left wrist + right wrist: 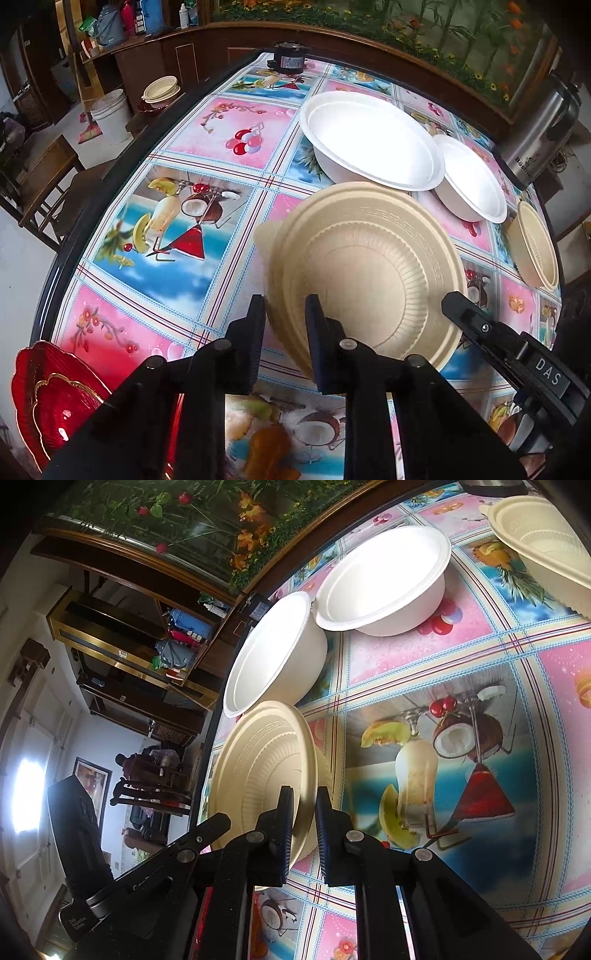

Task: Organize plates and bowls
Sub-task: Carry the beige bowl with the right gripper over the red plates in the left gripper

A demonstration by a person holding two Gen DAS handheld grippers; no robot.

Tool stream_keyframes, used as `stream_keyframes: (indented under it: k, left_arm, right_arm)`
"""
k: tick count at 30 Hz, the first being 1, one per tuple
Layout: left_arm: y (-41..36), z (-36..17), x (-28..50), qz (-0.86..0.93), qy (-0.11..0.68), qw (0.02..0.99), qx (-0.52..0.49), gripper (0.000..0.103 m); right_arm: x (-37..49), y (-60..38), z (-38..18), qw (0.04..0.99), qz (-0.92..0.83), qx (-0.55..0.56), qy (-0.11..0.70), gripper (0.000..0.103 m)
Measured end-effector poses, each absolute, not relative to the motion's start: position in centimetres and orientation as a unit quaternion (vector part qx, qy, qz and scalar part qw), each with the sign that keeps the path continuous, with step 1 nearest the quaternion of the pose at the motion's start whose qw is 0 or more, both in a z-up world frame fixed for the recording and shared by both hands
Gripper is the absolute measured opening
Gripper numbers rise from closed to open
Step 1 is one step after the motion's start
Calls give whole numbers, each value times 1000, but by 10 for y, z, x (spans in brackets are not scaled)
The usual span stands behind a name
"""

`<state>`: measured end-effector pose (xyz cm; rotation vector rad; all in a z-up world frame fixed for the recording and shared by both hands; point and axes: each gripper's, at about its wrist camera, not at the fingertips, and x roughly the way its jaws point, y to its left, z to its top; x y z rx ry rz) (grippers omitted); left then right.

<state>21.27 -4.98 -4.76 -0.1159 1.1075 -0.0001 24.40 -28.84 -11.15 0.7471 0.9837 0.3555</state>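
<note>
Claws grip opposite rims of the tan bowl point(365, 280) above the counter point(207, 206): left claw point(284, 314) clamps its near-left wall, right claw point(304, 808) its other edge. White bowls point(373, 144) sit just beyond, straight ahead.

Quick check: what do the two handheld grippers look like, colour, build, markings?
Both all black. Left gripper has flat, slab-like fingers on linkage arms with round silver pivot pins. Right gripper is built the same; the left view shows a white "DAS" label on its body. No sleeves visible.
</note>
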Motion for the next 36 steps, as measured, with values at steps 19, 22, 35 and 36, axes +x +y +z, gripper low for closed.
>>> stream_keyframes:
  k: [19,22,35,36]
  left_arm:
    - [-83,-29,146,-51,509,859,-13,19]
    - [-79,-19,129,-64,495,866,-13,19]
    - [25,34,62,-36,416,908,-40,19]
    - [37,36,57,-27,411,910,-42,19]
  right_arm:
    - [169,-311,-94,835,128,331,420,12]
    - [145,-313,-82,843,124,329,407,12]
    - [92,-226,-7,876,186,265,357,12]
    - [90,-211,-4,876,198,255,358,13]
